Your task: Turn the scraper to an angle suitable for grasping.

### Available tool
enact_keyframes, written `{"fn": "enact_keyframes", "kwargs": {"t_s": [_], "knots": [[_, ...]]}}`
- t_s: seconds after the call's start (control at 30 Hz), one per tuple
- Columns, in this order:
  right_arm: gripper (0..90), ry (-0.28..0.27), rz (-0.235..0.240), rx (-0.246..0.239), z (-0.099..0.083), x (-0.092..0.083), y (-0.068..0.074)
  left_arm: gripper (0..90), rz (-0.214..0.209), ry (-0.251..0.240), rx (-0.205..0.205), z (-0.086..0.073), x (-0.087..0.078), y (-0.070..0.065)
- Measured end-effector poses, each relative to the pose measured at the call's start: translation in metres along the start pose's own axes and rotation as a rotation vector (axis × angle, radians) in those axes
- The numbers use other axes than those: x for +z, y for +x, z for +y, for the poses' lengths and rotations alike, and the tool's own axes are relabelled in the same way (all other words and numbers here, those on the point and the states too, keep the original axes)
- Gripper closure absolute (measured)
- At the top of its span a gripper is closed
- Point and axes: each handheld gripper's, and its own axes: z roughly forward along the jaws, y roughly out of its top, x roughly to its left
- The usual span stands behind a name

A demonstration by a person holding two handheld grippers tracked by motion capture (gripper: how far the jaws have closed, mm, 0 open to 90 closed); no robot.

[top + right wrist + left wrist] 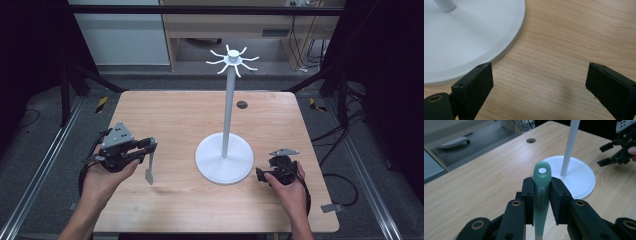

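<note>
A white hanging stand (229, 107) rises from a round base (223, 160) at the table's middle, with curved hooks (233, 59) at its top. My left gripper (151, 144) hovers left of the base, shut on a utensil (149, 171) that hangs down toward the table. In the left gripper view the pale green handle (541, 176), with a hanging hole at its tip, is clamped between the jaws of the left gripper (542, 191). My right gripper (259, 174) is just right of the base, open and holding nothing. Its jaws stand wide apart over bare wood (539, 82), beside the base's rim (506, 50).
The wooden table (175, 115) has a small dark round hole (242, 104) at the back. Black frame rails and cables run along both sides of the table. The other hand's gripper (617, 150) appears at the upper right of the left gripper view.
</note>
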Motion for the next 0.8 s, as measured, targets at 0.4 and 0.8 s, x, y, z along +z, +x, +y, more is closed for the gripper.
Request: {"fn": "enact_keyframes", "kwargs": {"t_s": [0.4, 0.8], "knots": [[7.8, -0.002, -0.001, 0.003, 0.000, 0.000, 0.000, 74.2, -0.016, -0.029, 0.016, 0.019, 0.008, -0.016], [7.9, -0.003, -0.001, -0.001, 0.000, 0.000, 0.000, 74.3, -0.011, -0.090, 0.014, 0.045, 0.002, -0.025]]}}
